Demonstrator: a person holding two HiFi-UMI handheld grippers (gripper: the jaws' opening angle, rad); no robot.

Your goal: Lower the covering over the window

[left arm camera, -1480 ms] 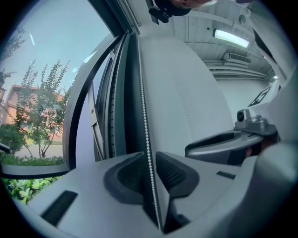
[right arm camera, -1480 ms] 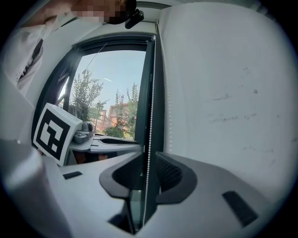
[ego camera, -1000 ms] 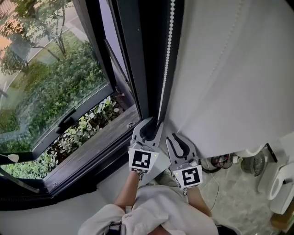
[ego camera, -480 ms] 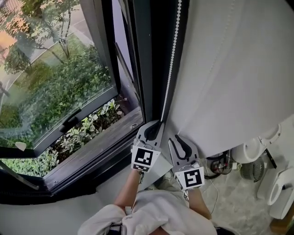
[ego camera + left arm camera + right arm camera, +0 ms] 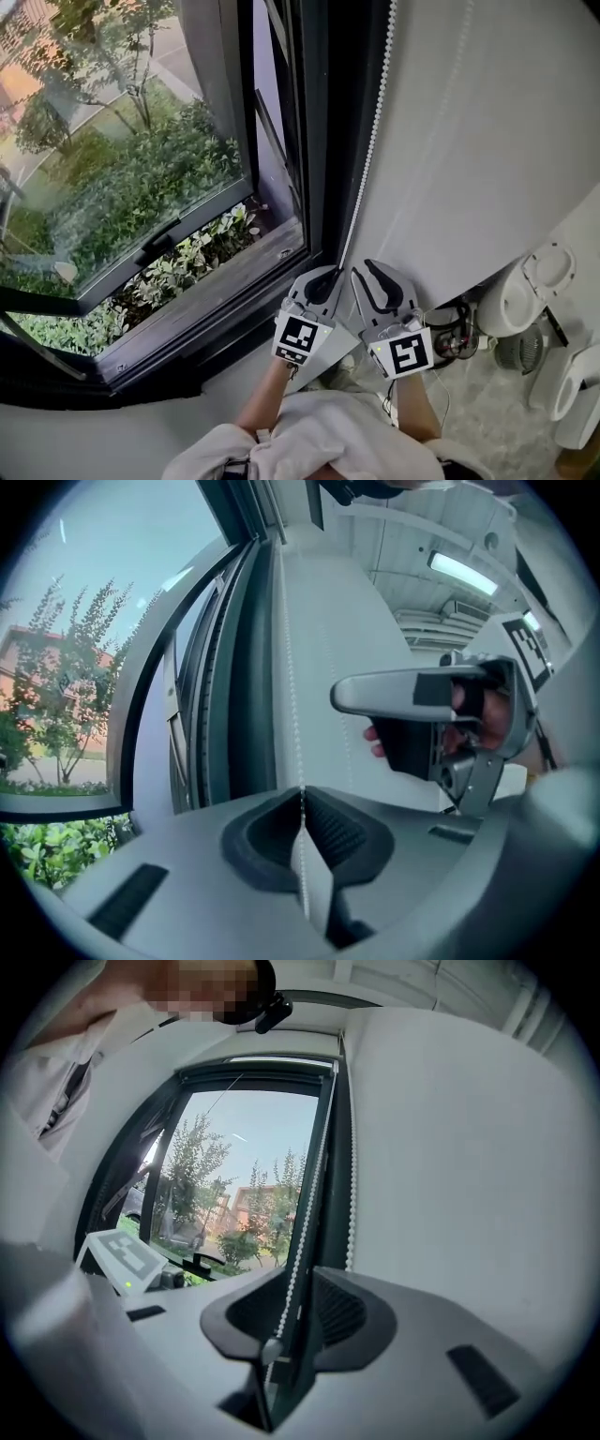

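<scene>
- Bottom centre of the head view: pale sleeves (image 5: 309,441), with both forearms reaching up the frame.
- Left gripper (image 5: 328,277), centre of the frame: jaws closed on the bead chain (image 5: 299,1241). The left gripper view shows the chain pinched in the seam where the pads meet.
- Right gripper (image 5: 367,270), just beside it on the right: jaws a little apart. A strand of the chain runs down through the gap, and the pads do not press on it.
- The chain climbs from the grippers toward the top centre, close along the dark window frame (image 5: 314,141).
- White blind (image 5: 487,141): hangs over the right half of the head view, right of the chain. Its lower edge sits at about the height of the grippers.
- Left half: the glass pane (image 5: 141,141) is uncovered, with a wooden sill (image 5: 211,295) below it.
- Farthest, through the glass: shrubs (image 5: 122,202) and trees.
</scene>
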